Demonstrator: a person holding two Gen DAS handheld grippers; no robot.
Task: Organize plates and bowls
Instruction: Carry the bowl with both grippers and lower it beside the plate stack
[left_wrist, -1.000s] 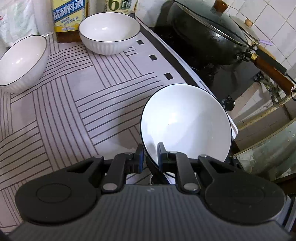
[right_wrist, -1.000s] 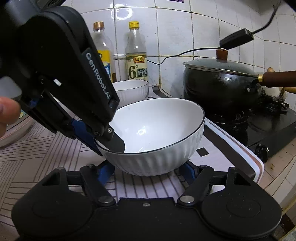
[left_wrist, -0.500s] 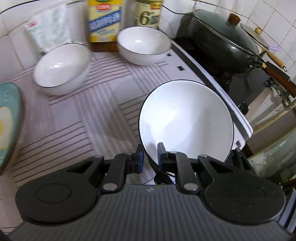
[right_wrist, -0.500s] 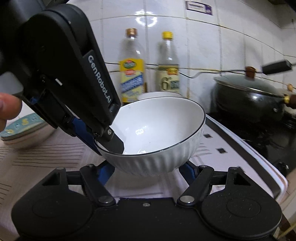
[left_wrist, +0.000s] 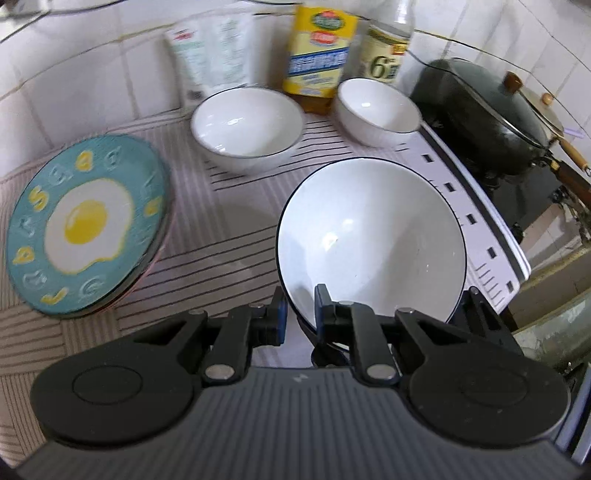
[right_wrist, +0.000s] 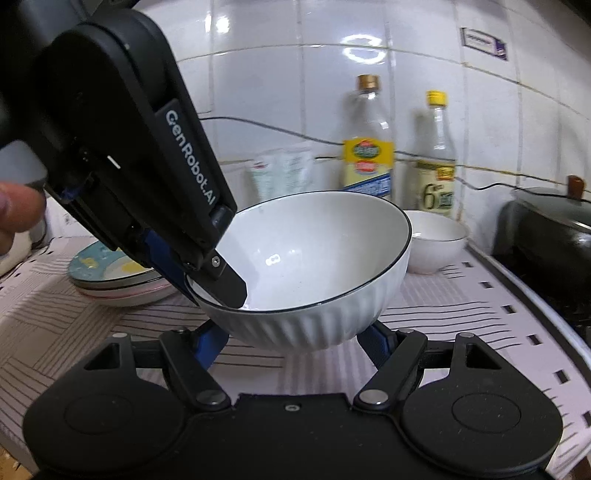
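Three white bowls show, all w/ a thin dark rim line. The biggest, the held bowl (left_wrist: 369, 236), is off the counter and pinched at its near-left rim by the left gripper (left_wrist: 298, 309): one finger inside the wall, one outside, clamped tight on the edge. In the right wrist view the same bowl (right_wrist: 317, 266) sits just beyond the right gripper (right_wrist: 295, 334), whose blue fingers (right_wrist: 212, 338) are spread wide, one at each side of the ribbed underside; can't tell if they actually touch it, so it reads as apart, not gripping. The left gripper's black body comes in from upper left in that view, its tip dipping over the rim. The second bowl (left_wrist: 246, 129) stands on the striped mat (left_wrist: 221, 206) at far centre, near the back wall; the small bowl (left_wrist: 378, 110) is just to its right, next to the black wok (left_wrist: 487, 122) on the stove. Behind them, against the tiles: a yellow-label bottle (left_wrist: 317, 62), a clear bottle marked 6° (left_wrist: 384, 59) and a white pouch (left_wrist: 210, 62). At left on the mat is a stack of plates, the top one a teal plate (left_wrist: 88, 225) w/ a fried-egg print, well apart from the held bowl.
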